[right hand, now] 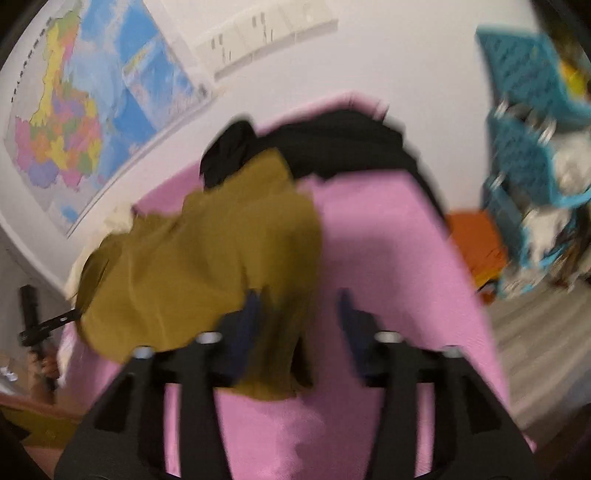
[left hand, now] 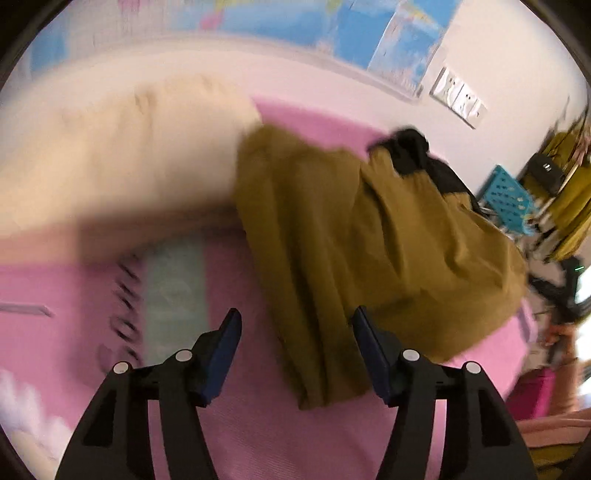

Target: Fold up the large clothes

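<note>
An olive-brown garment (left hand: 351, 236) lies crumpled on a pink bed cover (left hand: 258, 424); it also shows in the right wrist view (right hand: 207, 266). A black garment (left hand: 417, 155) lies at its far end, seen too in the right wrist view (right hand: 332, 144). My left gripper (left hand: 295, 321) is open and empty, its fingers on either side of the garment's near end. My right gripper (right hand: 295, 306) is open, with the garment's edge lying between its fingers; the pink cover (right hand: 388, 240) lies below. Both views are blurred.
A cream garment or pillow (left hand: 110, 147) lies at the left. A map (right hand: 85, 110) and wall sockets (right hand: 266, 33) are on the wall. Blue crates (right hand: 532, 147) and an orange item (right hand: 472, 236) stand beyond the bed's right edge.
</note>
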